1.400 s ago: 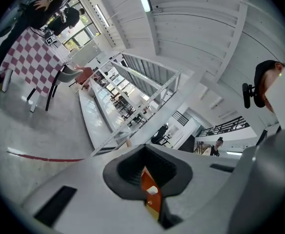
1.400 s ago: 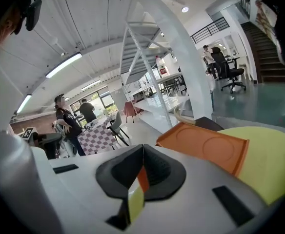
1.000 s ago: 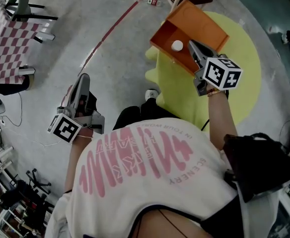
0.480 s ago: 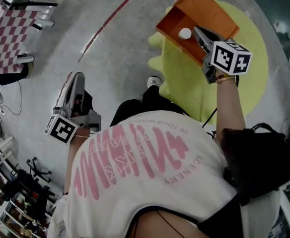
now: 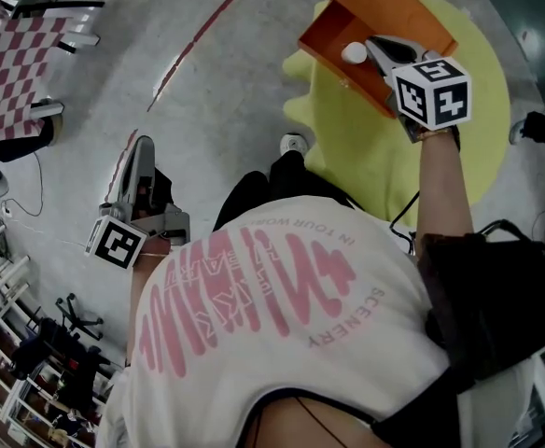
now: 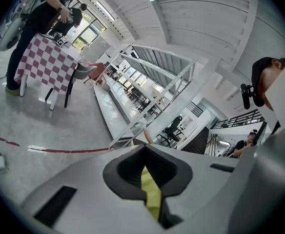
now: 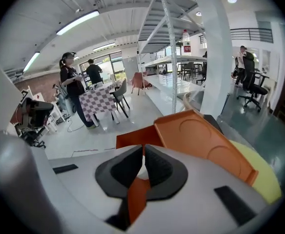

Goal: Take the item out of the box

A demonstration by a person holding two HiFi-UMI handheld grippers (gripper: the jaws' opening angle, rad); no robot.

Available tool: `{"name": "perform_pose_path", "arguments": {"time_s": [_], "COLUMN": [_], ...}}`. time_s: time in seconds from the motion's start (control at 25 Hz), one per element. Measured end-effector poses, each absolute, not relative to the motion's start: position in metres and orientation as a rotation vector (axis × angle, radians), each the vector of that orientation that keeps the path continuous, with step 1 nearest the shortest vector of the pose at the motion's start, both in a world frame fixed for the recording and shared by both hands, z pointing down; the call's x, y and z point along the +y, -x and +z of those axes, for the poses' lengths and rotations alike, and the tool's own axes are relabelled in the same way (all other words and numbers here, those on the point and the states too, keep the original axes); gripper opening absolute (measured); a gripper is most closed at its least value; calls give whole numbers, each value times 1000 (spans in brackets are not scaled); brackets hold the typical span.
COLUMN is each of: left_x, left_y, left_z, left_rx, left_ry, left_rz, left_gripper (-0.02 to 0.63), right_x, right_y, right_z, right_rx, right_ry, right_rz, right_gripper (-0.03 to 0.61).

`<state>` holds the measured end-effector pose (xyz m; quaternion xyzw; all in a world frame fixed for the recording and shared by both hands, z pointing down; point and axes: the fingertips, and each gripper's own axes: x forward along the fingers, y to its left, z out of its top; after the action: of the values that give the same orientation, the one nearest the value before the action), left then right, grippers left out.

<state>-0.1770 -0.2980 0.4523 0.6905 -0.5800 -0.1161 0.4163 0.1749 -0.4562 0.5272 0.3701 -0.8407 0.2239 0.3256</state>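
An orange box (image 5: pixel 398 12) stands open on a yellow mat (image 5: pixel 459 157) on the floor, its lid (image 7: pixel 206 143) tipped back. A small round white item (image 5: pixel 354 52) lies inside it. My right gripper (image 5: pixel 373 45) reaches into the box with its tips just right of the item and its jaws shut. In the right gripper view (image 7: pixel 143 150) the pads meet, and the white item (image 7: pixel 142 170) shows through the gap below them. My left gripper (image 5: pixel 142 145) hangs at the person's left side over bare floor, far from the box; its jaws (image 6: pixel 144 147) look shut and hold nothing.
A checkered table (image 5: pixel 2 73) with chairs stands at the far left. A red floor line (image 5: pixel 198 49) runs past the box. The person's shoe (image 5: pixel 293 144) is beside the mat. Other people (image 7: pixel 71 89) stand by the checkered table, and a metal rack post (image 7: pixel 171 57) rises behind the box.
My right gripper has gone further into the orange box, its tips now close beside the white item. The left gripper has stayed where it was.
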Motion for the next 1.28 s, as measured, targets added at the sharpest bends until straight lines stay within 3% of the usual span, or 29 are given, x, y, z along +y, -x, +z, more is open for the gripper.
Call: {"name": "perform_pose_path", "arguments": {"time_s": [0.08,0.16,0.2,0.44,1.28], "left_x": [-301,-305,-306,-306,-281], "left_y": [176,174,173,168,195], "left_z": [452,455,457,455,479], "left_rx": [-1453,-1442,-1437,-1419,-1481], "left_ry": [-1734,-1740,-1745,-1760,-1666], "left_rz": [-297,-294,-288,-273,-290], "left_gripper": [6,6,6,6,6], "right_x": [-457,-456,-454,-444,-450], "right_y": [-175,-172,-171,-165,-151], "right_z": [527,534,540,546,582], "right_rx": [-2197,-2194,-2190,-2168,-2059], "right_ry": [-954,-926,-906,-834,-791], "right_rz": [574,584,588,606,465], "right_gripper": [16,136,162,210,185]}}
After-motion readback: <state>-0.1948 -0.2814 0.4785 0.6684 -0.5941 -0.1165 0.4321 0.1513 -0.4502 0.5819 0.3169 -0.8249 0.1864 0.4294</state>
